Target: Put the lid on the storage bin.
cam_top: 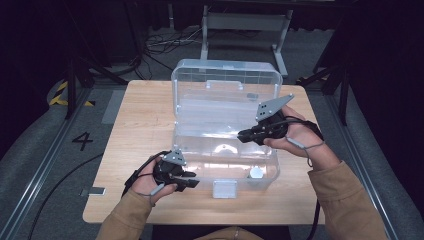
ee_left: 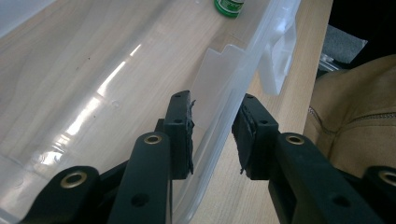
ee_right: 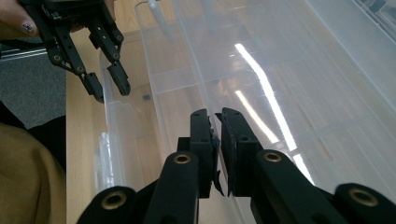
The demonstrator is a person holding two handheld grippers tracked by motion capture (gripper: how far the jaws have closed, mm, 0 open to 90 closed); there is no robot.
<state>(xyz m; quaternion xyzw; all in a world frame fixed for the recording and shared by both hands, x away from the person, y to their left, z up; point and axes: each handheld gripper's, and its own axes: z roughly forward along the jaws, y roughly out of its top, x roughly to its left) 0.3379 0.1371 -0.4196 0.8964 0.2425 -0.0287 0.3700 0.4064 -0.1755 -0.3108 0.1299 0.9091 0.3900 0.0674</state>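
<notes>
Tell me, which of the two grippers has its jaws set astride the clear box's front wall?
The left gripper, at the near left corner of the clear plastic box. The right gripper hangs over the box's middle, jaws nearly together.

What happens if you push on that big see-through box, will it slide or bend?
The clear plastic box looks thin-walled and nearly empty, so it is probably light and would slide on the smooth wooden table. Its walls might flex a little. The upright open lid could make it tip backward. The left gripper straddles its front wall.
</notes>
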